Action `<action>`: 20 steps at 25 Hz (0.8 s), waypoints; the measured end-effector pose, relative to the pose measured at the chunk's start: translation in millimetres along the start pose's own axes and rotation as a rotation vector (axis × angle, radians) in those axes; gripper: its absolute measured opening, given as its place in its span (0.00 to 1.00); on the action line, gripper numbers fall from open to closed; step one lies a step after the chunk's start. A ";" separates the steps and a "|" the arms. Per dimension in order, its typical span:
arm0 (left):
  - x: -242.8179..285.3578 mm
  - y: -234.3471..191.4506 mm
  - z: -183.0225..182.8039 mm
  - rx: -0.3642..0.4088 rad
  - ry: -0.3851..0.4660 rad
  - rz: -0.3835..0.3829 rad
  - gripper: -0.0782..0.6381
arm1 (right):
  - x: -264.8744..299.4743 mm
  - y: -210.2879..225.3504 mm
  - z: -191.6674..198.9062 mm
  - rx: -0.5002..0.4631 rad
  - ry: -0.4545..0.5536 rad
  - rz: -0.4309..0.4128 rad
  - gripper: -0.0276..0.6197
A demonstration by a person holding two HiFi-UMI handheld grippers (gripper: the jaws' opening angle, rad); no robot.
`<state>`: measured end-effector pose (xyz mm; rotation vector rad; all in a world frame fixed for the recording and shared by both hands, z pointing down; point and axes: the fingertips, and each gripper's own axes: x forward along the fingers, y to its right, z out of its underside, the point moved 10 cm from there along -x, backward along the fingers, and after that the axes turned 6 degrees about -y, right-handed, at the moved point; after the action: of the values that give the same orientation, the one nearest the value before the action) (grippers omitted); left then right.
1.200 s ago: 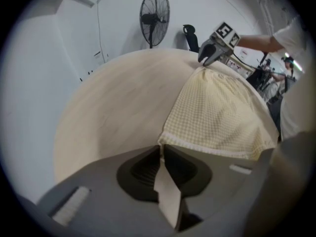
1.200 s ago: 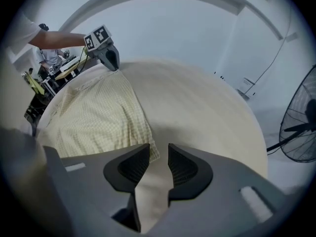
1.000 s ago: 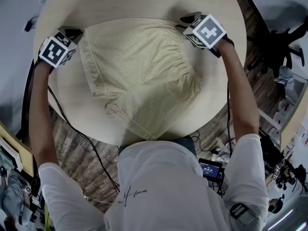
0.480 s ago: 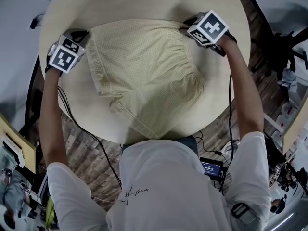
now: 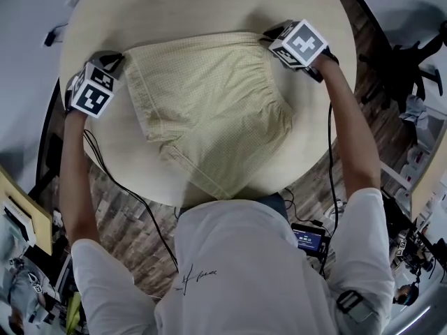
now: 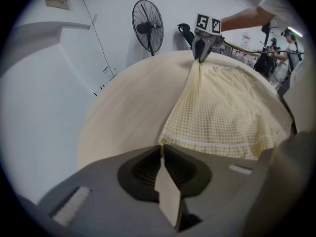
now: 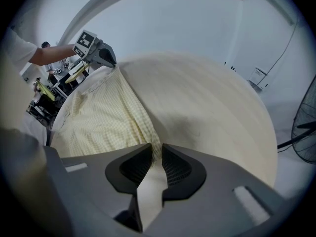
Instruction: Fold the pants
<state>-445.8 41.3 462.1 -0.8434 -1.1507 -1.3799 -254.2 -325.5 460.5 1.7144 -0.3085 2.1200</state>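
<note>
The pants (image 5: 209,110) lie flat on the table (image 5: 209,5). They are soft and light. The left gripper (image 6: 162,151) pinches one top corner. The right gripper (image 7: 156,154) has just been closing on the other.

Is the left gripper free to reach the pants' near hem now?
Probably not yet: the left gripper is shut on the pants at a far corner; it would have to release first.
</note>
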 end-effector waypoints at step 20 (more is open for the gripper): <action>-83.5 26.2 5.0 0.003 0.093 -0.099 0.22 | -48.1 -25.5 12.7 -0.040 0.058 0.051 0.12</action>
<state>-408.2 72.2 389.2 -0.7206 -1.1350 -1.4827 -223.7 -315.7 414.7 1.6362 -0.3785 2.1806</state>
